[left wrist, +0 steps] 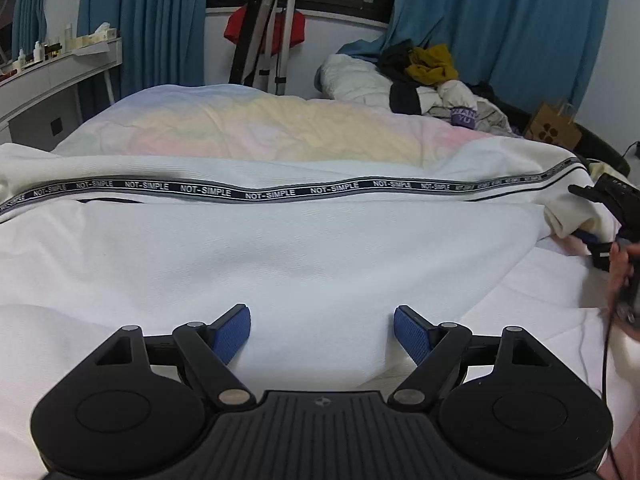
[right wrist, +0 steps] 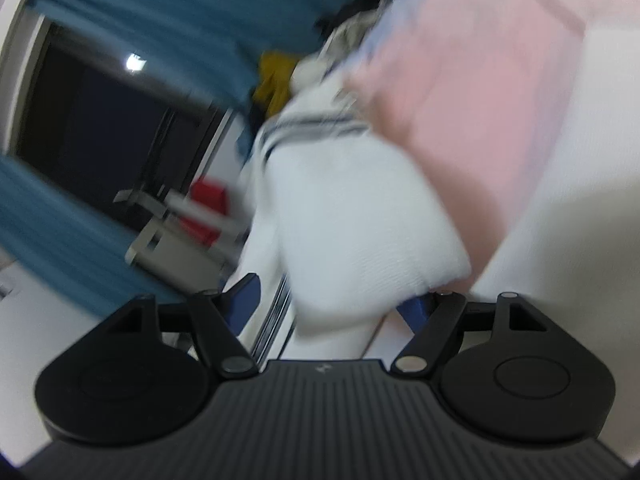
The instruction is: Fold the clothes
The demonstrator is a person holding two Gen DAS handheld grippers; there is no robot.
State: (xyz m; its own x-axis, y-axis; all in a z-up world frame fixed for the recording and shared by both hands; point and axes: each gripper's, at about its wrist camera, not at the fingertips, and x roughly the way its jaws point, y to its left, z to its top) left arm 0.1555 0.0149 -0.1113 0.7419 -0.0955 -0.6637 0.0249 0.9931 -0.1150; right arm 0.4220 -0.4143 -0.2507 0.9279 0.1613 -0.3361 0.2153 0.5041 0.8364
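Hovering above the white garment spread across the bed, the left gripper has wide, empty jaws; the right gripper (blurred) straddles its bunched end, grip unclear.

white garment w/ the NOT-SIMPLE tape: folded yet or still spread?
Mostly spread: the white garment lies across the bed, its tape running full width. Right end is bunched.

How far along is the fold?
Early. Done: the white garment lies spread across the bed, its lettered stripe running side to side. In hand: the garment's end sits between the right claw fingers; grip unclear in the blur. The left claw hovers open above the cloth. Left: no finished fold shows, and the clothes pile waits.
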